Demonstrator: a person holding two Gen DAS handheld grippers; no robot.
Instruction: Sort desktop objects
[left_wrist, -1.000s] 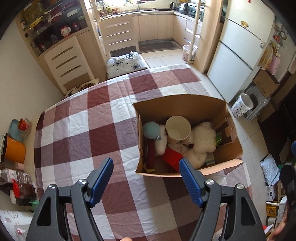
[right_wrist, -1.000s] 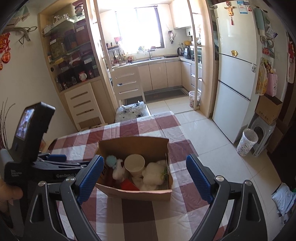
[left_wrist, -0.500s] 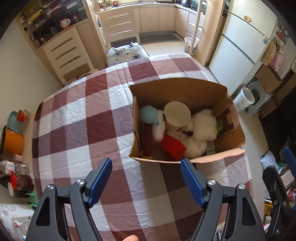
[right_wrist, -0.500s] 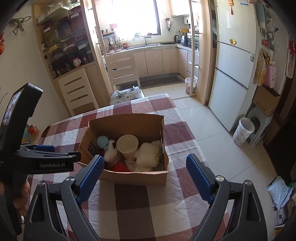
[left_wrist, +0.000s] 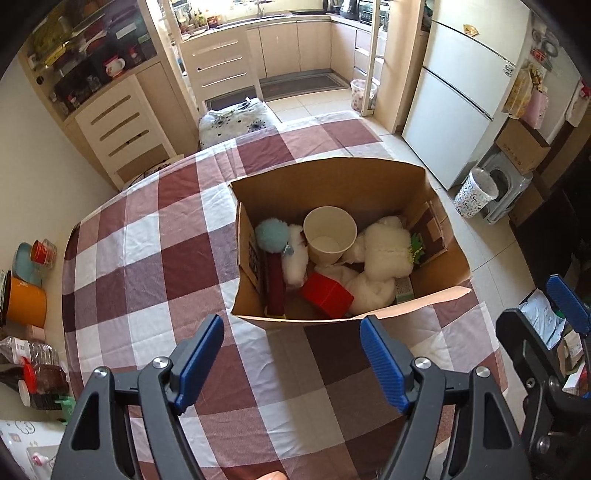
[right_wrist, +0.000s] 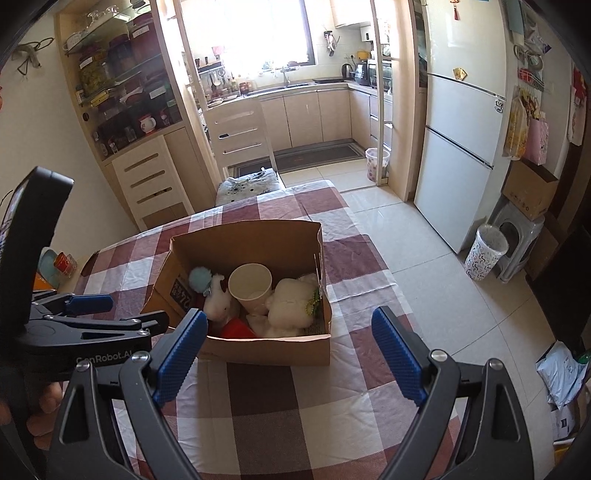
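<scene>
An open cardboard box (left_wrist: 328, 184) (right_wrist: 269, 347) stands on the checked tablecloth (left_wrist: 147, 258). Inside lie a cream paper cup (left_wrist: 330, 233) (right_wrist: 250, 286), white plush toys (left_wrist: 384, 251) (right_wrist: 291, 306), a teal pom-pom (left_wrist: 272, 234) (right_wrist: 200, 277), a red block (left_wrist: 327, 295) (right_wrist: 236, 328) and a dark red book (left_wrist: 275, 284). My left gripper (left_wrist: 291, 360) is open and empty, above the table just in front of the box. My right gripper (right_wrist: 288, 354) is open and empty, in front of the box's near right side. The left gripper also shows in the right wrist view (right_wrist: 92, 314).
Bottles and jars (left_wrist: 33, 376) and an orange pot (left_wrist: 26, 302) stand past the table's left edge. A cushioned chair (right_wrist: 247, 184) stands at the far end. The fridge (right_wrist: 461, 147) and a patterned bin (right_wrist: 485, 253) stand on the floor to the right.
Both grippers have pulled back and tilted, so the box sits a little farther up in each view. Both stay open and empty. The box contents have not moved.
</scene>
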